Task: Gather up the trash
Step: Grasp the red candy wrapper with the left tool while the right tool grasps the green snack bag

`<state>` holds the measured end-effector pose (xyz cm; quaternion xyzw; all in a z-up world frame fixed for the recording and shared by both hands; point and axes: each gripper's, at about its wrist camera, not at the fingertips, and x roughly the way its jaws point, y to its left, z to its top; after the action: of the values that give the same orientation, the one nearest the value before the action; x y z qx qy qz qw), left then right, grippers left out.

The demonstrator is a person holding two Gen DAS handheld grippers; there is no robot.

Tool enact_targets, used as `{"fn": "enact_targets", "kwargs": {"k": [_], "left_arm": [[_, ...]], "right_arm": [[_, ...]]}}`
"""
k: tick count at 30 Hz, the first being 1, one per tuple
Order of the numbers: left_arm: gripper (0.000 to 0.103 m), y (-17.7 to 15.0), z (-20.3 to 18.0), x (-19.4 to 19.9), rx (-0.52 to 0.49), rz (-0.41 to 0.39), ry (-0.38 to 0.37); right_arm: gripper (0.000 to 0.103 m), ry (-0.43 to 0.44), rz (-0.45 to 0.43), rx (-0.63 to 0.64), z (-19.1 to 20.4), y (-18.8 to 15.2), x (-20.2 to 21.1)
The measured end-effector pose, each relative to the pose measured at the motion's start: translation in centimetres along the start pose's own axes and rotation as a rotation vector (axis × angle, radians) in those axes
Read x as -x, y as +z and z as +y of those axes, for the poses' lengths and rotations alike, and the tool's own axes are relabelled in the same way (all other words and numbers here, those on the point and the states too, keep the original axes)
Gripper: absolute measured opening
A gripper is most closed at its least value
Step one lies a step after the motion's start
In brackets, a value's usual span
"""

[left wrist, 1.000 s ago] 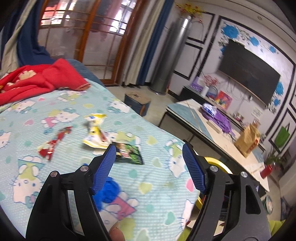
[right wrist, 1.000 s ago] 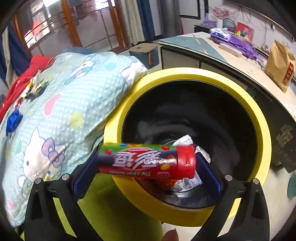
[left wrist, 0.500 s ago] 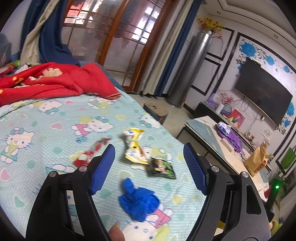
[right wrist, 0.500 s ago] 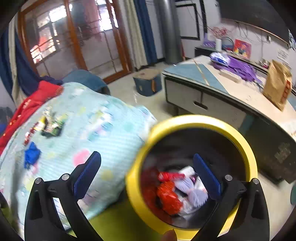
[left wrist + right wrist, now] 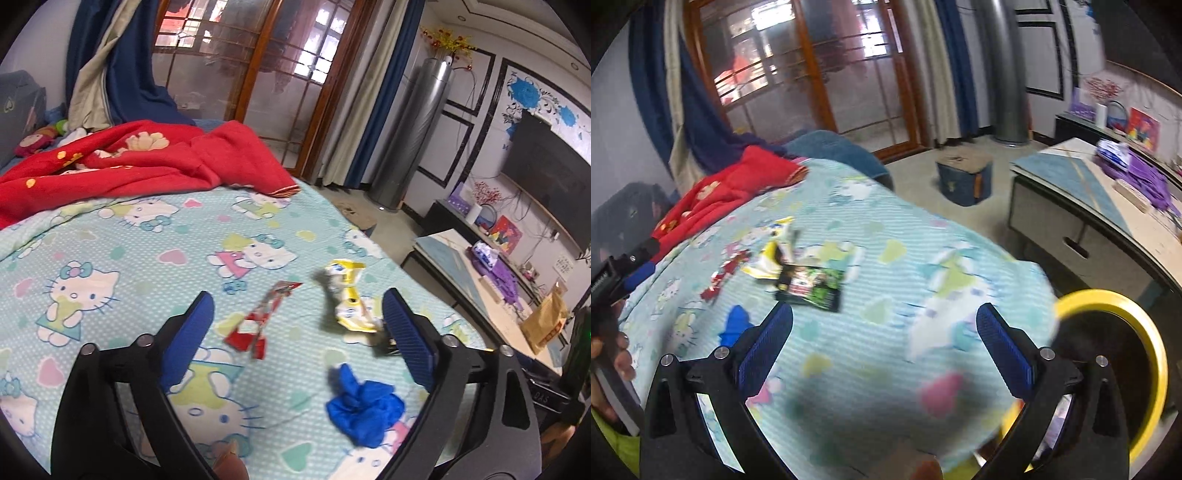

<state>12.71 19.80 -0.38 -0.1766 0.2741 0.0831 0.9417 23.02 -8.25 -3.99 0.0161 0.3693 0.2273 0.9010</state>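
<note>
- Red candy tube that my right gripper [image 5: 884, 345] was clamping over the bin a second ago is gone; those jaws now stand wide apart with nothing between them, so that piece is dropped.
- That hand has swung back from the yellow bin [image 5: 1123, 354], which now sits at the lower right beside the bed's edge.
- My left gripper [image 5: 297, 332] has just been opening its jaws wider, and nothing is in them; they frame the next batch.
- Still left on the sheet: red wrapper [image 5: 264, 321], yellow wrapper [image 5: 347, 299], crumpled blue glove [image 5: 364, 408] closest to me, and a dark green packet [image 5: 812, 288] just beside the yellow one.
- So I'd say we're partway, four bits to go.
- Surface is a soft cartoon-cat bedsheet [image 5: 122, 258], pale teal, with a red blanket [image 5: 140, 170] bunched at the far end.
- Room: glass doors with wooden frames, blue curtains, a low table [image 5: 1082, 206] and a wall TV [image 5: 550, 177].
</note>
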Motion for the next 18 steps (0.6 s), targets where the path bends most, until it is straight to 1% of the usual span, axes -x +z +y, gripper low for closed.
{"fn": "enact_targets", "kwargs": {"k": [4,10,14,18], "left_arm": [[0.092,0.0,1.1,-0.6,0.005,0.011,0.027],[0.092,0.0,2.4,-2.4,-0.011,0.06,0.062],[0.092,-0.3,3.1,-4.1,-0.047,0.106,0.092],[0.092,-0.6,3.5,-5.8,-0.067,0.158,0.097]], "right_arm": [[0.097,0.021,0.03,0.044,2.5,0.5,-1.9],[0.097,0.031,0.083,0.099,5.2,0.8,-4.7],[0.097,0.017,0.127,0.123,6.3,0.9,-6.9],[0.097,-0.005,0.174,0.137,7.0,0.8,-9.3]]}}
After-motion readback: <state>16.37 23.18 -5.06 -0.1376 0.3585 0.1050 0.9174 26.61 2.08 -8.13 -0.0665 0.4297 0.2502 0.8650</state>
